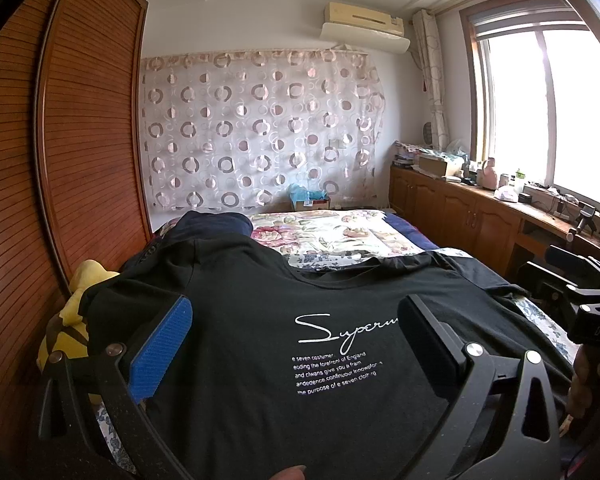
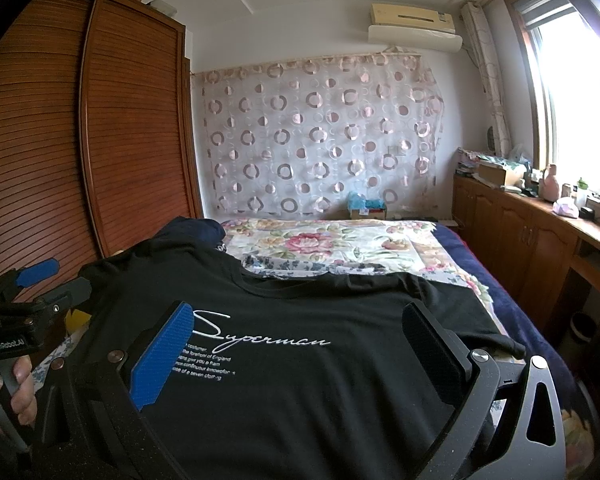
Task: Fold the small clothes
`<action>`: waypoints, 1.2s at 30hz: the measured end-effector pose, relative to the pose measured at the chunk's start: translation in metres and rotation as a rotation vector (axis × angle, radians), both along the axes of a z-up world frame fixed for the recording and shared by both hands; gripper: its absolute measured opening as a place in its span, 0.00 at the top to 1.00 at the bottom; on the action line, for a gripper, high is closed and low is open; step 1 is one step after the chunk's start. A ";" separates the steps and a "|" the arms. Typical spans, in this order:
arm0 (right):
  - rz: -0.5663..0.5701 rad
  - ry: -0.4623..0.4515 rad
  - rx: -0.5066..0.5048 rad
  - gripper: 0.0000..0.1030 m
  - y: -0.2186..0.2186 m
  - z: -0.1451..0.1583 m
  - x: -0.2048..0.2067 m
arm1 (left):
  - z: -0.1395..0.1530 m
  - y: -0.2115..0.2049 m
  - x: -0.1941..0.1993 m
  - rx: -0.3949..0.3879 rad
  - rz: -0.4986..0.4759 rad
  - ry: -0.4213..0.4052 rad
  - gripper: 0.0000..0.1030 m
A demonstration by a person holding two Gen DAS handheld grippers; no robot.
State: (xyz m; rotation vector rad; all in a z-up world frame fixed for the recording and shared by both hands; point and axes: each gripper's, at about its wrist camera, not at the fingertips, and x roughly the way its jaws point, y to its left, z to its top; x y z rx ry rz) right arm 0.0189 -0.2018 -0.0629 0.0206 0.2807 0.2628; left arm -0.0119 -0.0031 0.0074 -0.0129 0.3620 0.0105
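Daylit bedroom, fisheye-warped in both views

Daylight comes from the window [image 1: 548,112] on the right, which is blown out to white glare, with purple fringing at its edge in the right wrist view. The black T-shirt [image 1: 300,360] reads dark, its folds hard to see. Straight lines on the wardrobe [image 2: 100,140] bow; corners vignette to black. Focus is sharp overall.

A floral bedspread [image 2: 332,248] covered the bed. Left of it stood a slatted wooden wardrobe [image 2: 100,140]; behind it hung a circle-patterned curtain [image 2: 320,136]; right of it ran cluttered wooden cabinets [image 2: 520,236].
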 end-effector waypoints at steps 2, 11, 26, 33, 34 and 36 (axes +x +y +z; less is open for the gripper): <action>0.001 0.000 0.000 0.00 0.001 0.000 0.000 | 0.000 0.000 0.000 -0.001 0.000 -0.001 0.00; 0.035 0.032 -0.012 0.00 0.004 -0.005 0.007 | -0.005 -0.002 0.002 0.000 0.003 0.023 0.00; 0.079 0.066 -0.034 0.00 0.004 -0.001 0.028 | -0.024 0.035 0.014 -0.016 0.030 0.082 0.00; 0.126 0.107 -0.061 0.00 0.007 -0.004 0.048 | -0.028 0.066 0.022 -0.022 0.044 0.104 0.00; 0.133 0.111 -0.064 0.00 0.007 -0.003 0.051 | -0.029 0.069 0.023 -0.021 0.046 0.105 0.00; 0.147 0.119 -0.070 0.00 0.008 -0.002 0.055 | -0.030 0.081 0.025 -0.017 0.049 0.110 0.00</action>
